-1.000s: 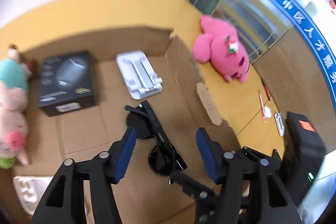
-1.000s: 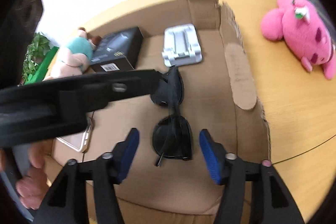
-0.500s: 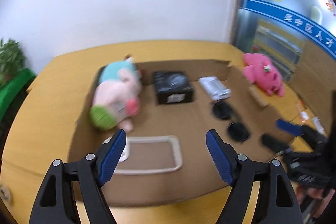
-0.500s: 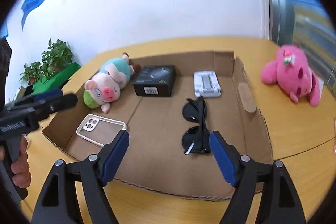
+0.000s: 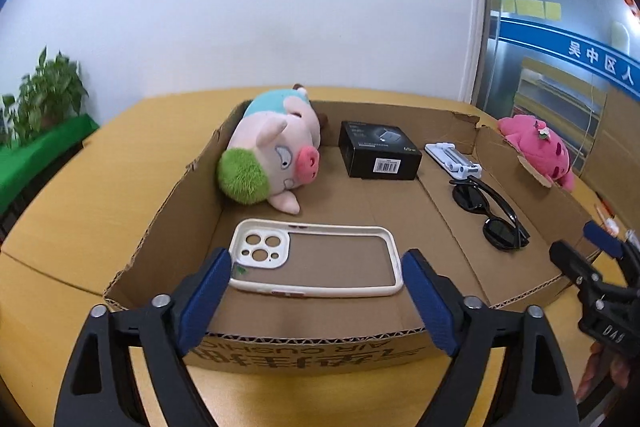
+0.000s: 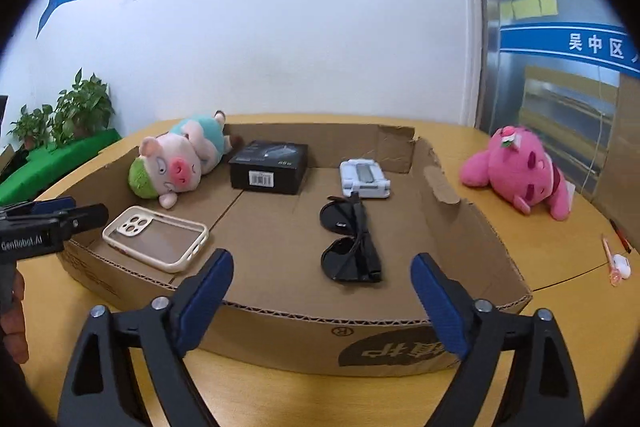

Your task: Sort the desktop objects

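Note:
A shallow cardboard box (image 5: pixel 320 345) (image 6: pixel 280 323) holds a pig plush (image 5: pixel 276 155) (image 6: pixel 172 163), a black carton (image 5: pixel 378 155) (image 6: pixel 270 167), a white phone stand (image 5: pixel 452 157) (image 6: pixel 364 179), black sunglasses (image 5: pixel 490 213) (image 6: pixel 350 243) and a cream phone case (image 5: pixel 316 257) (image 6: pixel 156 237). A pink plush (image 5: pixel 538 149) (image 6: pixel 516 171) lies on the table right of the box. My left gripper (image 5: pixel 316 261) (image 6: pixel 86 209) and right gripper (image 6: pixel 322 261) (image 5: pixel 576 243) hover before the box's near wall, jaws opening, nothing between them.
The box sits on a round wooden table (image 6: pixel 560 307). Pens and a small white item (image 6: pixel 618 261) lie at the table's right edge. Potted plants (image 6: pixel 64 115) on a green ledge stand at the left, and a white wall rises behind.
Both grippers have pulled back out of the box, away from the sunglasses, and their jaws have spread wider. The sunglasses stay lying on the box floor.

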